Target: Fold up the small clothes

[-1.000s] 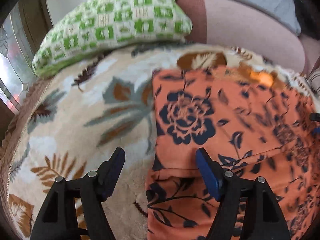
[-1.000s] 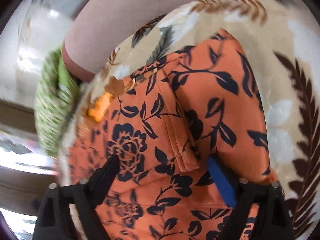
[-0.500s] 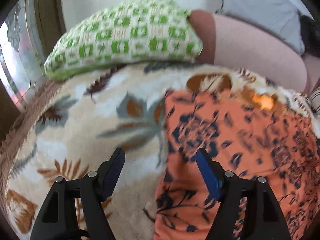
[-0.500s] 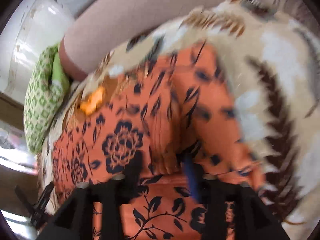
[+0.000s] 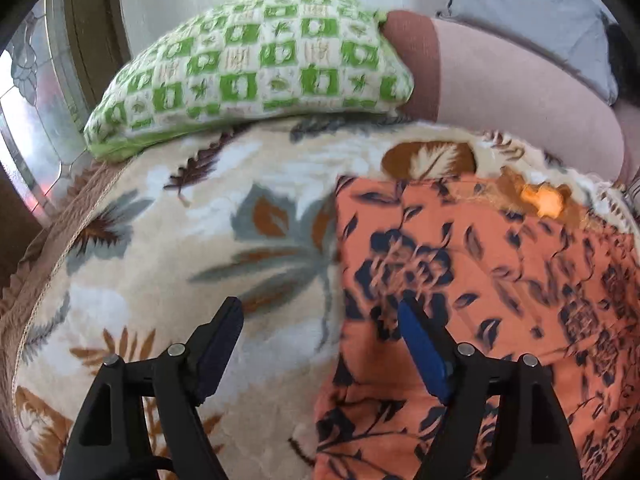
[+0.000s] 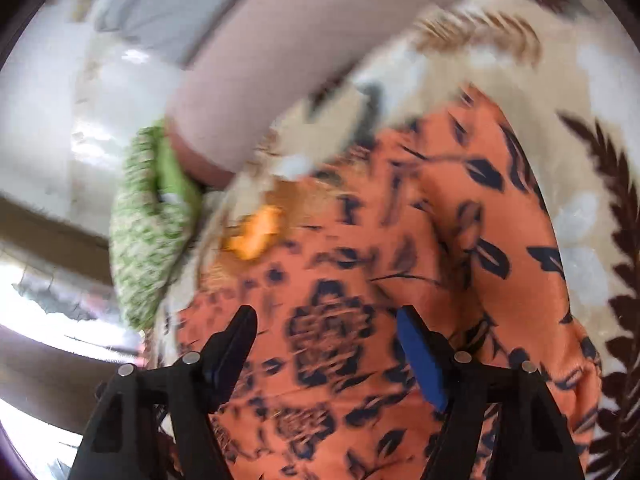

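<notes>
An orange garment with dark blue flowers (image 5: 500,280) lies folded on a cream leaf-patterned blanket (image 5: 180,220). My left gripper (image 5: 320,312) hovers over the garment's left edge, jaws opening, nothing between them; one finger is over the blanket, the other over the cloth. In the right wrist view the same orange garment (image 6: 400,260) fills the middle, blurred. My right gripper (image 6: 326,320) hangs above it, jaws opening wide, and nothing is pinched between the pads.
A green and white checked pillow (image 5: 256,68) lies at the blanket's far edge, also seen as the pillow (image 6: 148,232) at left. A pink bolster (image 5: 520,92) runs behind the garment. A window (image 5: 28,120) stands at the far left.
My right gripper let go of the garment's fold, opened wide and lifted away. The left gripper tilted up slightly, so the pillow and wall show more. The garment stays flat.
</notes>
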